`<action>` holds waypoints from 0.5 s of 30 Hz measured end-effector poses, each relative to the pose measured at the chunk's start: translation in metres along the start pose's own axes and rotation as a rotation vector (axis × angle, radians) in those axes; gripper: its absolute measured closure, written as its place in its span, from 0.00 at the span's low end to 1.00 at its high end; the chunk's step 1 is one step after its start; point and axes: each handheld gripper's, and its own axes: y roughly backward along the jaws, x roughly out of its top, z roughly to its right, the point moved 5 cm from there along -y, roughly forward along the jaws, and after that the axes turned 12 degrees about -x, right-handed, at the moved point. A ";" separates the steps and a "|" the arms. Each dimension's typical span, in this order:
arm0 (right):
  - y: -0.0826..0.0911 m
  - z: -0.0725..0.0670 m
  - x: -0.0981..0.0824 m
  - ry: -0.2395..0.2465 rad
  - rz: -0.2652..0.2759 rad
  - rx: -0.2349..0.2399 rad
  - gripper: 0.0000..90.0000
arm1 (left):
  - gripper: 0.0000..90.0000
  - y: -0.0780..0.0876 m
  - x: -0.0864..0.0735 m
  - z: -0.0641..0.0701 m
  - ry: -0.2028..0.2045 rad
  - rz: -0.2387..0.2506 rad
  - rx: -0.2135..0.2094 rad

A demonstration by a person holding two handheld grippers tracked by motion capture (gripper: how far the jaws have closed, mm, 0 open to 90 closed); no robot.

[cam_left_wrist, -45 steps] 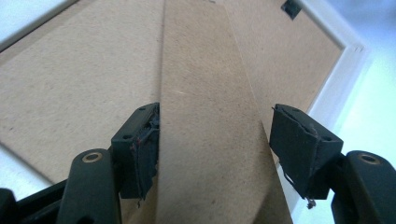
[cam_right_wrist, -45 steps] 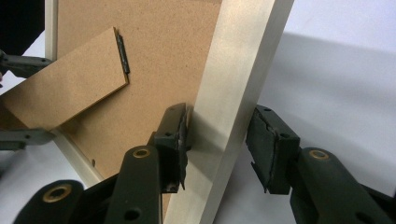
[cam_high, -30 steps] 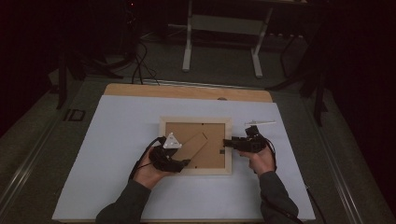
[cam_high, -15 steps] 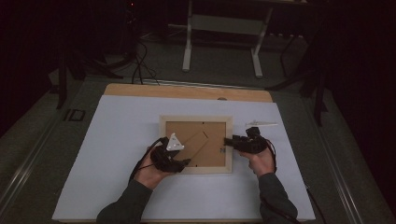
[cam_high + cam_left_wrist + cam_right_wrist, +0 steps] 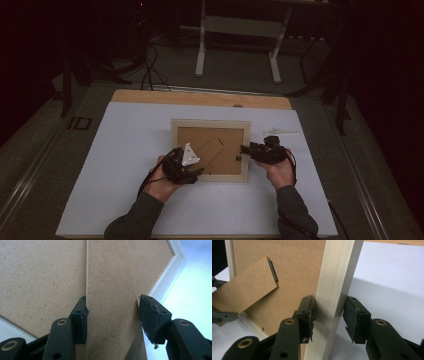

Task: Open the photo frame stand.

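A wooden picture frame [image 5: 210, 150] lies face down near the middle of the white surface [image 5: 125, 150]. The left gripper [image 5: 112, 315] straddles the frame's fibreboard stand leg [image 5: 110, 290], with the left pad against the leg's edge and the other pad just at its opposite edge. The right gripper [image 5: 328, 317] stands half open around the frame's pale side rail [image 5: 337, 277]; one pad touches the rail, and a slight gap shows at the other.
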 end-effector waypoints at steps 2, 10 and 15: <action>0.000 0.000 0.000 0.003 -0.002 0.001 0.67 | 0.52 0.000 0.000 0.000 -0.003 0.001 0.001; -0.001 0.003 0.004 -0.003 -0.050 0.057 0.60 | 0.51 0.000 0.000 0.003 -0.045 0.010 0.021; -0.006 0.001 0.003 0.003 -0.094 0.107 0.53 | 0.51 0.001 0.000 0.004 -0.069 0.016 0.033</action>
